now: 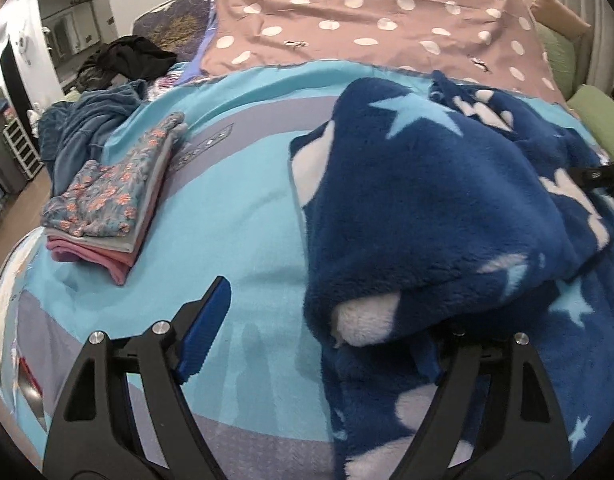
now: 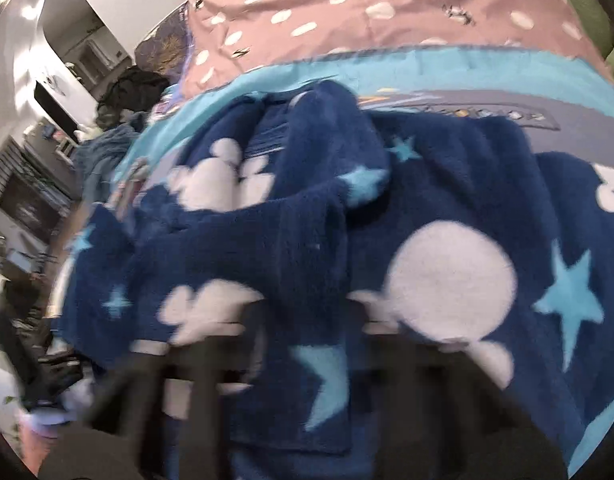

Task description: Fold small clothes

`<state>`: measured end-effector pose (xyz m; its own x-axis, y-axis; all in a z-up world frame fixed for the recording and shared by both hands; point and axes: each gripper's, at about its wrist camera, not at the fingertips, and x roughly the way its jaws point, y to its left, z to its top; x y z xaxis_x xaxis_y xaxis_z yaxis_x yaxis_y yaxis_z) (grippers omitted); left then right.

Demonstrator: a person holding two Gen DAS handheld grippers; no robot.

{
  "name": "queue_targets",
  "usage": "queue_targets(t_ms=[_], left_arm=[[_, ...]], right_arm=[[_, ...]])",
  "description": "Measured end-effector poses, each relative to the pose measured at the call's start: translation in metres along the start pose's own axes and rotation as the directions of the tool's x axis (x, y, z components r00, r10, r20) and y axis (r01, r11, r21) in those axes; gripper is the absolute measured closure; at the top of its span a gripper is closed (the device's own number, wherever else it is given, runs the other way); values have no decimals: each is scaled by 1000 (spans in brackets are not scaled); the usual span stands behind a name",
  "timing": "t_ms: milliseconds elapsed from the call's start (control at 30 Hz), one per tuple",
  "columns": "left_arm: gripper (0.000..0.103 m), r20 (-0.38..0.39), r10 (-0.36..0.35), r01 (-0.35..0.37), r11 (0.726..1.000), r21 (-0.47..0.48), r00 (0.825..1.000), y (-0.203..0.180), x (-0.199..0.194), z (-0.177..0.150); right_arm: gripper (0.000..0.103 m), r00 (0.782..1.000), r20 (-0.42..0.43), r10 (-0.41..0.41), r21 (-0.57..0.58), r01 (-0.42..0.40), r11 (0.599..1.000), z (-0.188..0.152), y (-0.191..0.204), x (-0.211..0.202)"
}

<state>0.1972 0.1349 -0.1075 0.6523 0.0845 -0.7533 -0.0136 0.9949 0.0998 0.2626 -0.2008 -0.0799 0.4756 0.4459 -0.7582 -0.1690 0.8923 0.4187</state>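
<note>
A dark blue fleece garment (image 1: 427, 208) with white shapes and light blue stars lies rumpled on the turquoise bed cover (image 1: 235, 216). My left gripper (image 1: 323, 332) is open at the garment's near left edge. Its left finger (image 1: 205, 332) is bare over the cover; the right finger is hidden under a fleece fold. In the right wrist view the same garment (image 2: 347, 240) fills the frame, partly folded over itself. My right gripper (image 2: 303, 344) is blurred, its fingers spread apart against the fleece. It also shows as a black tip at the right edge of the left wrist view (image 1: 603, 178).
A stack of folded clothes (image 1: 111, 196), floral piece on top, sits on the cover at left. Behind it lie a blue blanket heap (image 1: 87, 128) and black clothing (image 1: 135, 56). A pink polka-dot sheet (image 1: 371, 24) covers the far side. Green cushions (image 1: 599, 120) line the right edge.
</note>
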Motion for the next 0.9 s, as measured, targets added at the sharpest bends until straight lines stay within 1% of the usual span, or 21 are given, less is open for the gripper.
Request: queue_targets(t_ms=[33, 100, 133, 167, 233, 267, 367, 400, 467, 500, 533, 567, 600, 667, 700, 767, 800, 833, 867, 900], left_arm=[[20, 4, 25, -25, 1000, 2, 1000, -1, 0, -1], [20, 16, 71, -71, 997, 13, 997, -5, -1, -3], [20, 23, 93, -93, 995, 20, 995, -7, -2, -4], [20, 34, 118, -119, 992, 32, 992, -10, -4, -4], [20, 55, 155, -158, 986, 61, 986, -18, -8, -6], [21, 68, 171, -176, 981, 78, 983, -21, -10, -7], [22, 100, 197, -209, 969, 131, 975, -32, -15, -9], [22, 107, 199, -213, 966, 144, 974, -34, -16, -9], [22, 109, 201, -216, 964, 154, 974, -35, -19, -10], [22, 105, 196, -210, 965, 154, 975, -34, -20, -10], [22, 100, 187, -200, 968, 151, 977, -32, -22, -11], [22, 94, 174, -186, 971, 147, 980, -29, -24, -11], [22, 89, 165, -176, 974, 144, 982, -28, -25, -11], [22, 82, 141, -152, 979, 135, 987, -24, -32, -12], [22, 82, 130, -140, 982, 128, 988, -22, -36, -12], [23, 85, 104, -112, 989, 96, 991, -18, -47, -13], [26, 101, 90, -95, 994, 53, 991, -13, -57, -12], [40, 118, 71, -70, 997, -6, 991, -9, -67, -8], [61, 123, 53, -48, 998, -41, 991, -7, -72, -4], [69, 129, 14, -1, 995, -98, 992, -4, -79, 2]], right_arm=[[92, 998, 55, 17, -14, -16, 1000, 2, 6, -20], [93, 989, 144, 17, -42, -11, 999, 4, 14, -52], [93, 981, 196, -1, -50, 11, 999, 4, 16, -72], [93, 973, 230, -22, -51, 34, 998, 4, 17, -85], [93, 959, 273, -73, -39, 87, 995, 2, 9, -106], [93, 958, 271, -93, -35, 106, 994, 1, 3, -107], [92, 964, 196, -177, -9, 182, 983, -7, -23, -89], [92, 966, 159, -203, 7, 204, 979, -12, -34, -78], [91, 965, 111, -236, 41, 232, 972, -24, -49, -64], [90, 962, 103, -254, 59, 249, 967, -29, -56, -59], [88, 958, 100, -269, 86, 261, 961, -32, -62, -58], [80, 959, 107, -263, 104, 253, 962, -37, -63, -59], [77, 959, 119, -257, 119, 243, 963, -40, -64, -63], [76, 957, 157, -245, 109, 230, 967, -43, -56, -79], [76, 956, 171, -239, 92, 226, 970, -43, -51, -86], [76, 959, 198, -201, 37, 197, 980, -47, -39, -99], [76, 965, 200, -167, 8, 169, 986, -48, -34, -103], [76, 974, 193, -118, -23, 124, 992, -50, -25, -103], [76, 980, 181, -87, -38, 96, 995, -50, -21, -101], [76, 984, 167, -63, -50, 72, 996, -50, -18, -96]])
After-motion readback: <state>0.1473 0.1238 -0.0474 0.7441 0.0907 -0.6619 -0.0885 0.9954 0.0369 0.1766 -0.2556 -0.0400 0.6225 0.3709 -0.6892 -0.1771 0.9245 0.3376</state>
